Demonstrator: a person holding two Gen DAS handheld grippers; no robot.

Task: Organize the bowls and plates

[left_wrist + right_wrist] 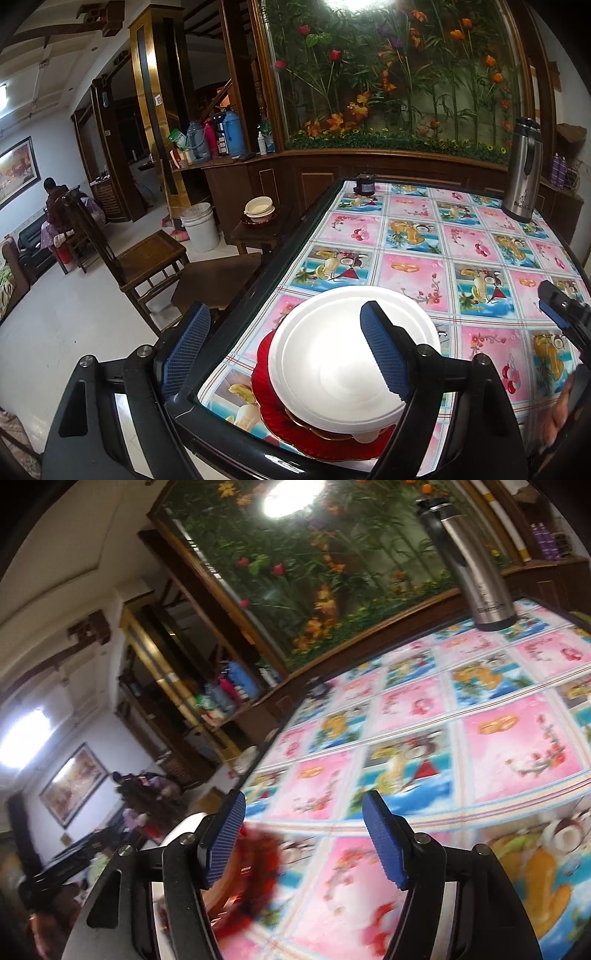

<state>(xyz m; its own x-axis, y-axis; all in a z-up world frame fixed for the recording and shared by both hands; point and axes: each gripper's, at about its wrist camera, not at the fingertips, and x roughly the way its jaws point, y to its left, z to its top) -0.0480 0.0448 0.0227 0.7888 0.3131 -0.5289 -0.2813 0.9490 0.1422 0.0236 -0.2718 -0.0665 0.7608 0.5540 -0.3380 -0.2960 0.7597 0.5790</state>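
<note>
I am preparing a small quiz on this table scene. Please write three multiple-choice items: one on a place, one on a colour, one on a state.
1. Where does the steel flask stand?
A. far right of the table
B. on the chair
C. on the floor

2. What colour is the plate under the white plate?
A. green
B. red
C. black

3. How is the left claw?
A. shut on the flask
B. shut on a bowl
C. open

Answers: 1 A, it stands on the tablecloth at the far right. 2 B, the red plate shows beneath. 3 C, its pads stand wide apart and press nothing.
</note>
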